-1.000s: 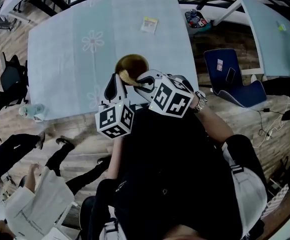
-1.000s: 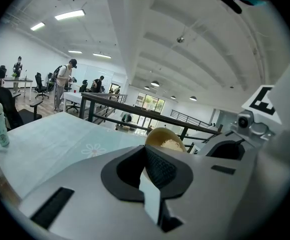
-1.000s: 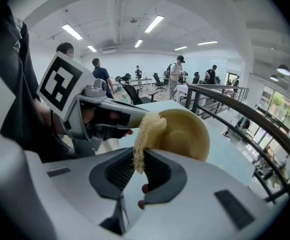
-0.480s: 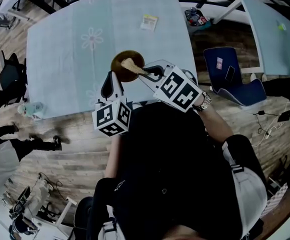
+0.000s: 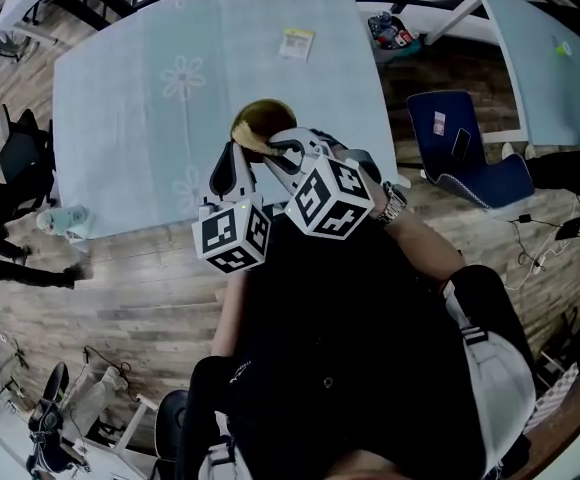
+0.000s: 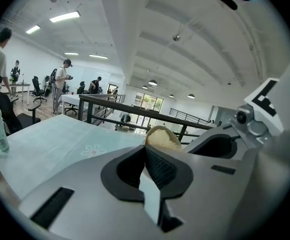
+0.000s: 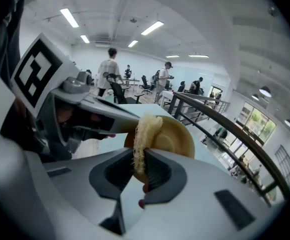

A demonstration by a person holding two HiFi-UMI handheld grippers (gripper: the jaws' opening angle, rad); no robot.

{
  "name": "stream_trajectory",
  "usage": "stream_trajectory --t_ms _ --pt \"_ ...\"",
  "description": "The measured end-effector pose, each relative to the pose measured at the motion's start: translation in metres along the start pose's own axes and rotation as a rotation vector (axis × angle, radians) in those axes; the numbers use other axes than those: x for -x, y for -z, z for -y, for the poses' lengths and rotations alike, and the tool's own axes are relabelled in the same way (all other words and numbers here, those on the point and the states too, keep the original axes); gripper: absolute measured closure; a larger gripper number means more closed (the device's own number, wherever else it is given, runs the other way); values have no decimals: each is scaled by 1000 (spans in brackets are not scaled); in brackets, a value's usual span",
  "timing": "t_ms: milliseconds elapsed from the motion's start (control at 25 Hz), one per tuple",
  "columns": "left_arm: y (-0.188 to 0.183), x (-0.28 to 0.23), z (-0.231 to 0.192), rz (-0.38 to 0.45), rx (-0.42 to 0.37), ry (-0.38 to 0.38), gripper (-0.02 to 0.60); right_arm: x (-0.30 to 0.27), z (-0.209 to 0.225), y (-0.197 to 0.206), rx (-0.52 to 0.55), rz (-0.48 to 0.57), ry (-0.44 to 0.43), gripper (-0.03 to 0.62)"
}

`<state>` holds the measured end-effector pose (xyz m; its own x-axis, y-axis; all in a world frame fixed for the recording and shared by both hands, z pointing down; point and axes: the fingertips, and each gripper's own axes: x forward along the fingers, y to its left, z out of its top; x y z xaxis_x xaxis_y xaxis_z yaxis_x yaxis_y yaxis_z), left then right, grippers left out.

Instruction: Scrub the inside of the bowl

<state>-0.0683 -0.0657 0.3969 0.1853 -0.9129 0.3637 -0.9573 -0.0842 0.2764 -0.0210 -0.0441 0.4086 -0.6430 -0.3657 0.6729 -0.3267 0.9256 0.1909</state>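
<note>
Two grips carry everything here, and both look thin. The left gripper has its jaws clenched on the rim of the bowl, which sits over the table near the middle of its front edge and seems tipped up toward the person. Whether its base touches the cloth, I cannot tell. The right gripper is clamped on the lower end of a fibrous loofah scrubber, whose free end rises in front of the bowl's tan inside, at or very near the surface. The likeliest failure is the bowl twisting or sliding out of the left jaws. A rim pinch gives little hold, and scrubbing pressure against the inner wall would lever directly on it. So close to the front edge, a slipped bowl could drop to the wooden floor. The scrubber looks soft and is held only by its end, so a hard stroke may fold it or drag it out of the jaws. The two grippers are also crowded together and could knock each other.
</note>
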Motion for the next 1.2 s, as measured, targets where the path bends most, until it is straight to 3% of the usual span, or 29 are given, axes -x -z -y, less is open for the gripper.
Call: stream_trajectory --t_ms 200,360,440,520,600,720,880,1080,1200 --pt "6 1 -14 -18 14 -37 565 0 -18 19 236 -104 -58 543" --pt "7 -1 -21 -25 16 -58 565 8 5 16 337 -119 78 543" --pt "7 -4 -15 -31 -6 -47 565 8 17 10 437 -123 147 543" --pt "8 -6 -5 -36 -35 -32 565 7 29 10 539 -165 200 543" --pt "8 -7 3 -35 -66 -22 565 5 44 14 573 -236 248 543" --pt "6 -11 9 -30 -69 -11 565 4 54 23 475 -320 250 543" --pt "8 -17 6 -40 -7 -13 565 -5 39 43 312 -389 118 545" --pt "18 -23 -1 -82 116 0 565 -16 15 53 18 -303 -47 544" --pt "25 -28 -2 -97 119 -5 565 -21 1 49 -246 -194 -162 543"
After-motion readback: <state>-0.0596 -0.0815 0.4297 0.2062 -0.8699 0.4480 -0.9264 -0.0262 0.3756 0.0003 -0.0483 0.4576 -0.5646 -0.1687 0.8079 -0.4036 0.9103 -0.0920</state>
